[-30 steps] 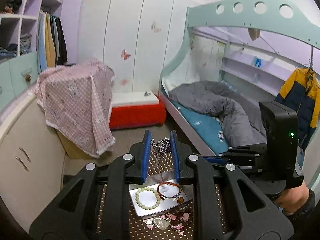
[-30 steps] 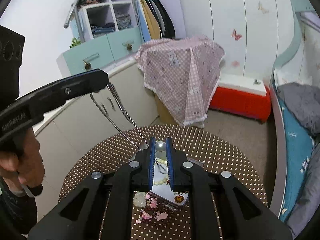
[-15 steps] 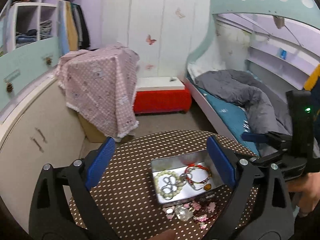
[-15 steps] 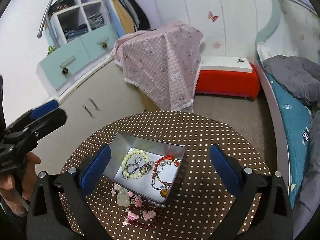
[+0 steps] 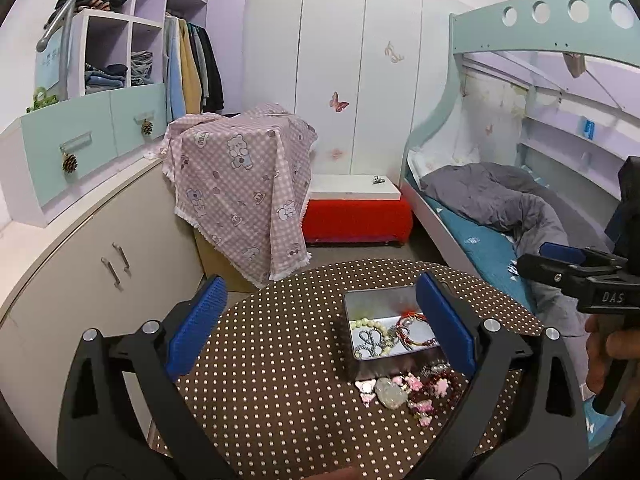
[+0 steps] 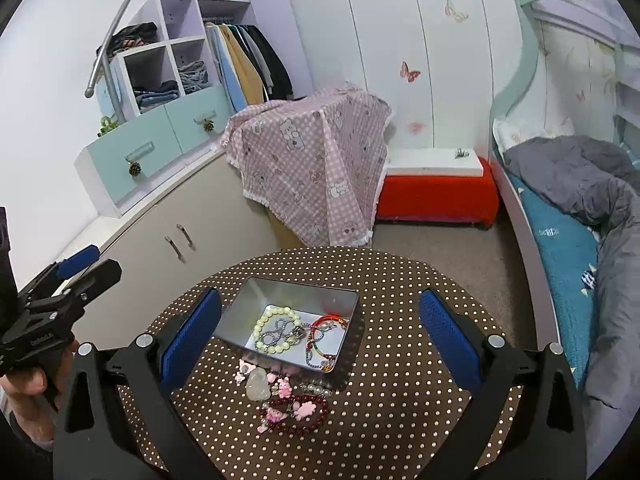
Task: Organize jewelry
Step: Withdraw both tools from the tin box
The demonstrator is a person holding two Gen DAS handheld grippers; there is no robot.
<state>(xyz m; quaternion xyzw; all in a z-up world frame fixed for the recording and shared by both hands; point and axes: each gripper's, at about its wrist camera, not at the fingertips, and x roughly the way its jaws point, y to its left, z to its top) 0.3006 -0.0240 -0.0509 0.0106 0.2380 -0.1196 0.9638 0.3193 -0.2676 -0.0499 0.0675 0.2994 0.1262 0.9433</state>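
The metal tin [image 6: 256, 292] sits at centre frame on the dotted table [image 6: 400, 280], now holding the silver chain [image 6: 276, 330] that you carried one second ago, beside the pale bead bracelet [image 6: 266, 320] and red bracelet [image 6: 320, 330]. Pink charms [image 6: 284, 390] lie on the table just below the tin. Your left gripper [image 5: 320, 320] and right gripper [image 6: 320, 332] both stand wide apart, holding nothing, whereas earlier both were clamped narrow.

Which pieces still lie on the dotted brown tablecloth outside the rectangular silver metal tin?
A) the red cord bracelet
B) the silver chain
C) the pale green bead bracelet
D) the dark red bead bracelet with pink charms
D: the dark red bead bracelet with pink charms lies on the cloth in front of the rectangular silver metal tin; the others are inside.
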